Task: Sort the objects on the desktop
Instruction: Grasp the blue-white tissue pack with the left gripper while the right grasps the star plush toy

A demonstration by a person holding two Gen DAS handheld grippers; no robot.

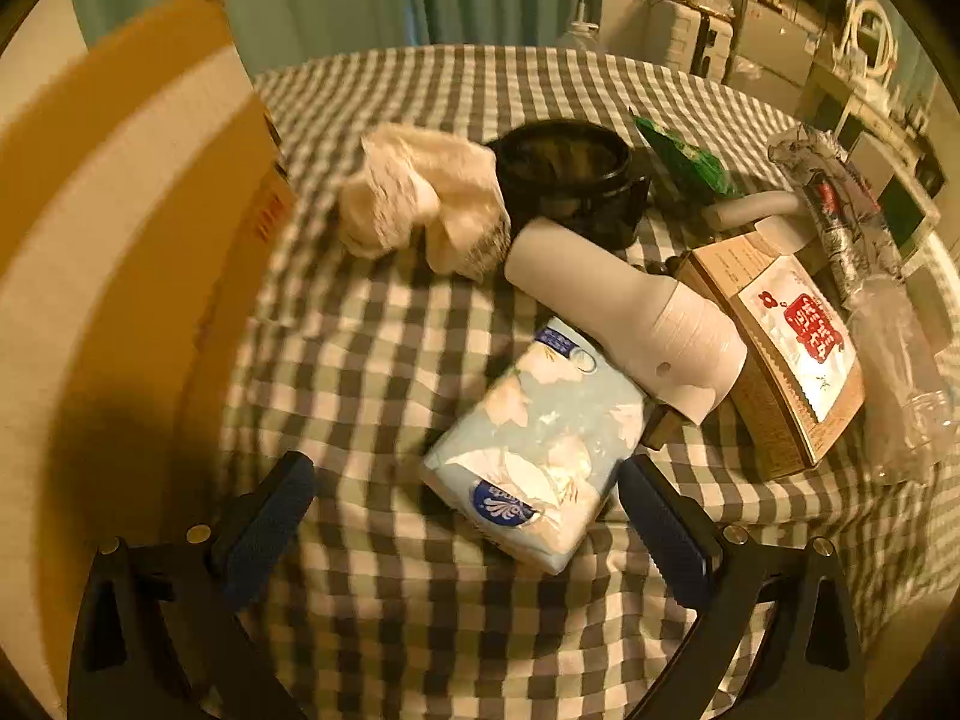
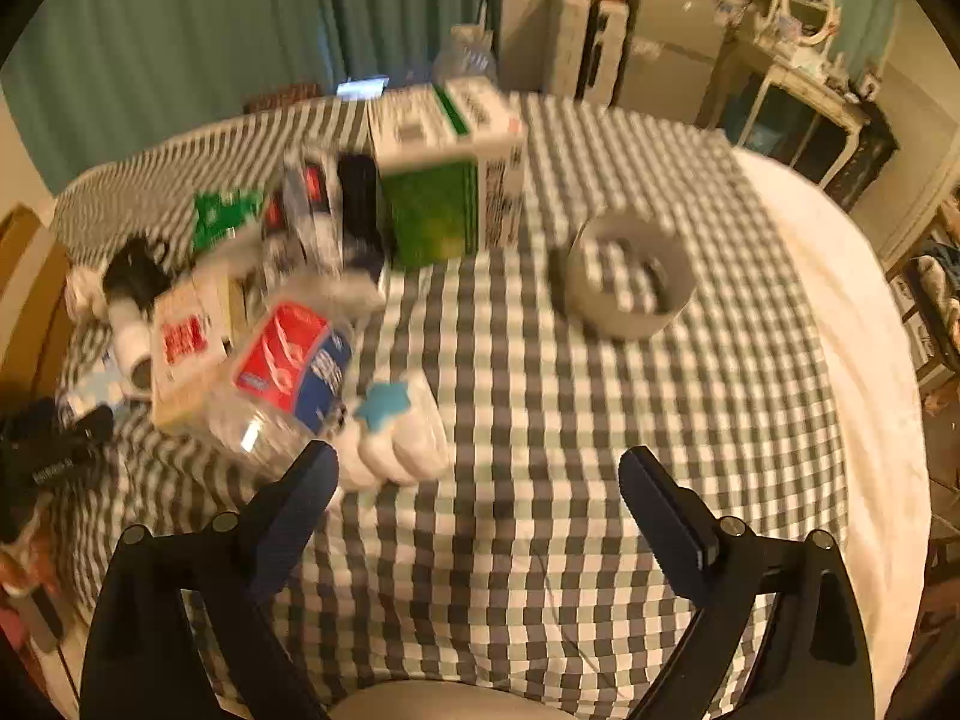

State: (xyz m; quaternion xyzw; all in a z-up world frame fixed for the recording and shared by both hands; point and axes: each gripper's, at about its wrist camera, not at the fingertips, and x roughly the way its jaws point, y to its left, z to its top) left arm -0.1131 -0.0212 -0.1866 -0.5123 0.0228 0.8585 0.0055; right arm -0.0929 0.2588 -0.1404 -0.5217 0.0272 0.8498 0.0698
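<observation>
Nothing is being gripped yet: the left gripper (image 1: 465, 516) is being held with its fingers spread wide and empty, lined up on the blue floral tissue pack (image 1: 540, 450), which is lying flat on the checked tablecloth (image 1: 372, 360) between the fingertips and a little ahead of them, so that's probably the first thing being gone for. The right gripper (image 2: 479, 495) is being held wide apart and empty too, hovering over a bare stretch of cloth, with the clear plastic bottle (image 2: 282, 384) and a small white packet with a blue patch (image 2: 393, 432) just beside its left finger. The rest of the stuff to sort is being left in one heap, likely dumped together on purpose: a white hair dryer (image 1: 630, 312) is resting across a brown box with a red label (image 1: 786, 354), a black tub (image 1: 570, 180) is sitting behind it touching a crumpled cream cloth (image 1: 420, 198), and a green packet (image 1: 684, 162) is lying further back. In the right wrist view a green and white carton (image 2: 447, 180) is standing upright, and a grey ring-shaped container (image 2: 630, 282) is sitting well apart from the pile, maybe a drop-off spot, hard to say. A cardboard box (image 1: 120, 210) is looming at the left edge. Teal curtains (image 2: 240, 18) and cluttered shelves are showing behind the table, all in warm dim light, and the right view is being blurred quite a bit.
</observation>
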